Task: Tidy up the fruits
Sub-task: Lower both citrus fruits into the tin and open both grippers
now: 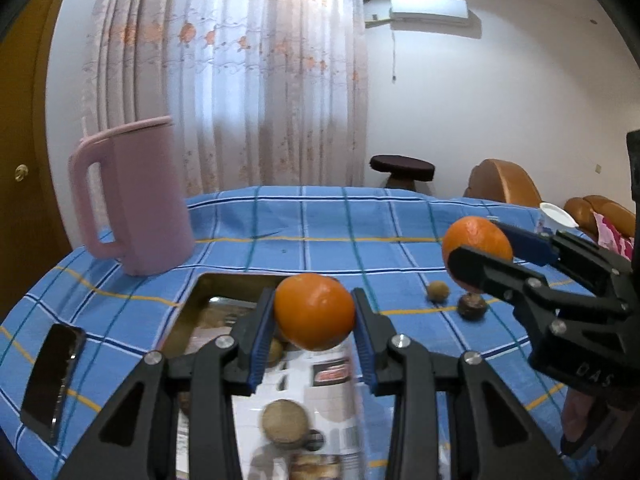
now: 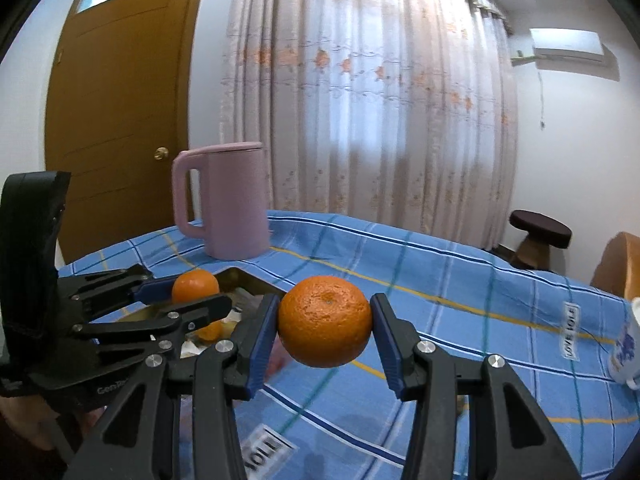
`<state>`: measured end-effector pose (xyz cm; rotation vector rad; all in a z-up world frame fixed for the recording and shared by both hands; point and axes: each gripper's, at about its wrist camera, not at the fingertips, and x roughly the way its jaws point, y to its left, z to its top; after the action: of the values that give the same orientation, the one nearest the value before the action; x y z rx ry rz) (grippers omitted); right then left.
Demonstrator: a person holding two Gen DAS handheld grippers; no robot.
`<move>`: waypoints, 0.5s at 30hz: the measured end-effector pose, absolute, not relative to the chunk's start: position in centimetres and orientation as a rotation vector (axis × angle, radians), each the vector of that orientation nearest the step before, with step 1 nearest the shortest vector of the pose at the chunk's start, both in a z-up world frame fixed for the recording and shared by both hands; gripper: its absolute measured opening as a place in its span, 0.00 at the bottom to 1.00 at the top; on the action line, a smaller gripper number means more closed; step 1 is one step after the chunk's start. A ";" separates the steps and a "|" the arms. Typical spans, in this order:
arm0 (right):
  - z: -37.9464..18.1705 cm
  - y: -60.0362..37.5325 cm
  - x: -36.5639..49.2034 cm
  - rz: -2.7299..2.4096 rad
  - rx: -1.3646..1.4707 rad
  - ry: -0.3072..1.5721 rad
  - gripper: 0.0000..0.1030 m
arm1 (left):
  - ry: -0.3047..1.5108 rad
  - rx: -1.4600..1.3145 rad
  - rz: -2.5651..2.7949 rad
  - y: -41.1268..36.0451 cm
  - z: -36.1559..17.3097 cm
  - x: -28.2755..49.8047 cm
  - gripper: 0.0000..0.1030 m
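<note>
My left gripper [image 1: 315, 316] is shut on an orange [image 1: 315, 311] and holds it above a metal tray [image 1: 208, 280] lined with printed paper. The tray holds several small brown fruits [image 1: 285, 423]. My right gripper [image 2: 325, 322] is shut on a second orange [image 2: 325, 321] and holds it in the air above the blue checked tablecloth, right of the tray [image 2: 240, 276]. In the left wrist view the right gripper [image 1: 486, 250] and its orange [image 1: 476, 240] show at the right. In the right wrist view the left gripper [image 2: 188, 294] and its orange [image 2: 196, 285] show at the left.
A pink jug [image 1: 132, 196] stands behind the tray. A black phone [image 1: 52, 376] lies left of the tray. Two small brown fruits [image 1: 438, 291] [image 1: 472, 306] lie on the cloth to the right. A white cup [image 2: 626, 348] stands at the far right.
</note>
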<state>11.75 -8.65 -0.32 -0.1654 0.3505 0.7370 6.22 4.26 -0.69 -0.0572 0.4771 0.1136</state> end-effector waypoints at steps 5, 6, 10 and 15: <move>-0.5 -5.6 11.6 0.811 -0.164 0.385 0.47 | 0.496 -0.079 0.174 7.3 -1.2 5.8 0.37; -0.7 -4.8 11.5 0.826 -0.176 0.397 0.47 | 0.505 -0.085 0.187 8.1 -1.5 5.7 0.37; -2.0 -2.2 11.3 0.880 -0.201 0.442 0.47 | 0.540 -0.127 0.229 10.7 -2.7 5.3 0.37; -4.3 0.6 11.5 0.912 -0.263 0.517 0.47 | 0.572 -0.141 0.243 11.8 -3.9 5.1 0.38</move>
<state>11.54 0.56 -4.31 -0.2632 0.5173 0.9123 5.09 11.84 -3.89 -0.1414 0.5721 0.2434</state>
